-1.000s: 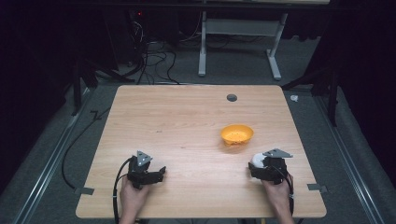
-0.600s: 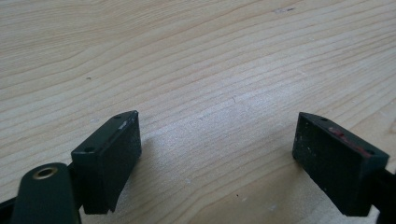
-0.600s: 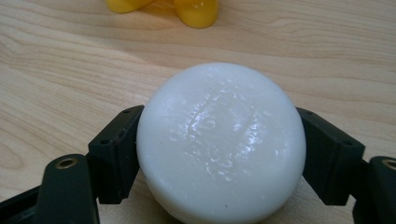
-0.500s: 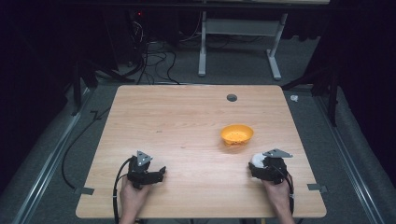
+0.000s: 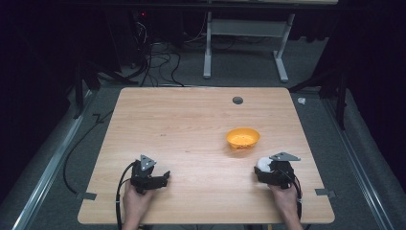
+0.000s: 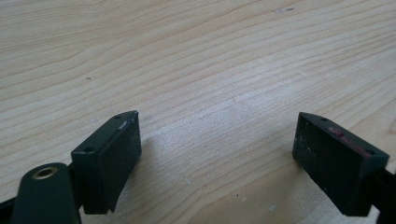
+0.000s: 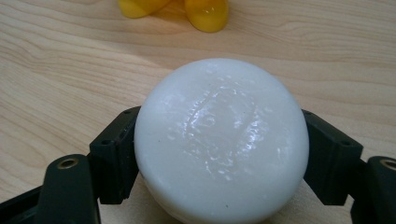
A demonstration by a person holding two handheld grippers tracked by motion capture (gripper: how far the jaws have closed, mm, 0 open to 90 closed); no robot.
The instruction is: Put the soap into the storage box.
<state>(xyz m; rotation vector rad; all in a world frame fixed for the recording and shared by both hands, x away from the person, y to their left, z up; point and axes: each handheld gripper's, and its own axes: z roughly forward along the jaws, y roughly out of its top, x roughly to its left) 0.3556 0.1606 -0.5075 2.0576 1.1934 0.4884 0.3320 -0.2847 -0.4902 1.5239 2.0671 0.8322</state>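
A white, glossy, round puck-like object (image 7: 222, 140) sits between the jaws of my right gripper (image 7: 222, 158). Both pads press on its sides, and the jaws have just been closing on it. In the high view that right gripper (image 5: 263, 168) rests near the table's front right with the white object (image 5: 263, 163) at its tip. Just beyond it stands an orange bowl (image 5: 243, 138), whose yellow-orange base (image 7: 205, 14) shows at the top of the right gripper view. My left gripper (image 5: 163, 178) lies at the front left, open, with bare wood between its jaws (image 6: 219, 154).
The wooden table (image 5: 182, 124) has a dark round grommet (image 5: 237, 100) near its far edge. Grey tape tabs sit at the front corners. Cables (image 5: 153, 62) and a white desk frame (image 5: 244, 48) lie on the floor beyond the table.
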